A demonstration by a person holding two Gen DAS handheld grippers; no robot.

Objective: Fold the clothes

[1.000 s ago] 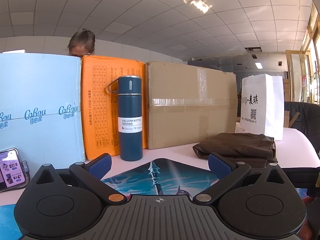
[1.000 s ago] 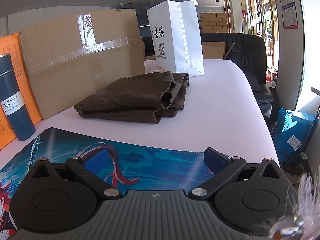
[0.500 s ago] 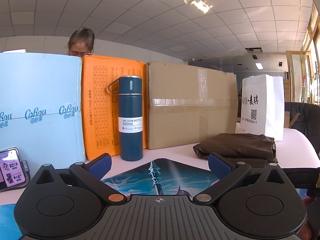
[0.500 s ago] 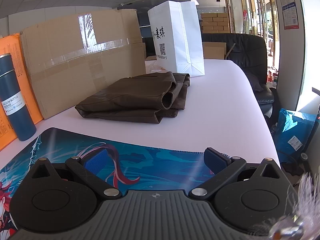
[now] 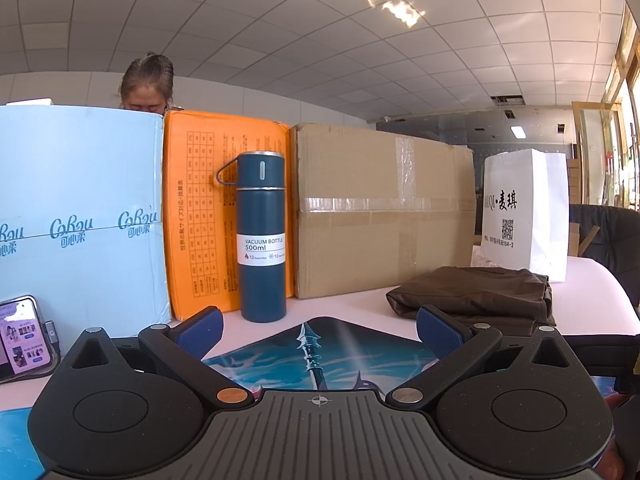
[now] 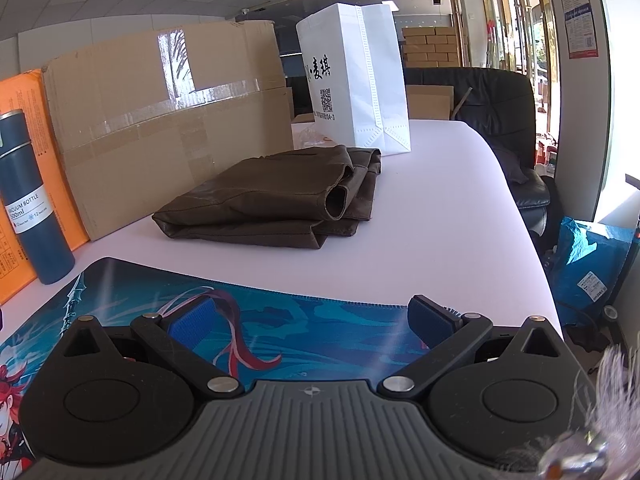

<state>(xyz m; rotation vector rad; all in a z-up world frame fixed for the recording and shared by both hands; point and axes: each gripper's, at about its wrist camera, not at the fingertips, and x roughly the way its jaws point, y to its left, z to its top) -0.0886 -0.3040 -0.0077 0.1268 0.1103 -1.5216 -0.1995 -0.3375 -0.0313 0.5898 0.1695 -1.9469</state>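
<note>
brown garment (image 6: pixel 276 200) folded flat on white table (image 6: pixel 432 216) — sleeve opening gaping

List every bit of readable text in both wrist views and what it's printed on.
"VACUUM BOTTLE 500ml": white label on the dark blue steel flask; smaller line beneath unreadable.
"CoRou" with "可心柔": pale blue carton.
"麦琪" above a QR code: white paper bag; the line under the code is too small.
Orange box: printed table, too small.
Phone screen and wall notice: blurred.

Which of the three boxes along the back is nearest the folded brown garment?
The plain cardboard box; the garment lies right before it, orange and blue boxes farther left.
</note>
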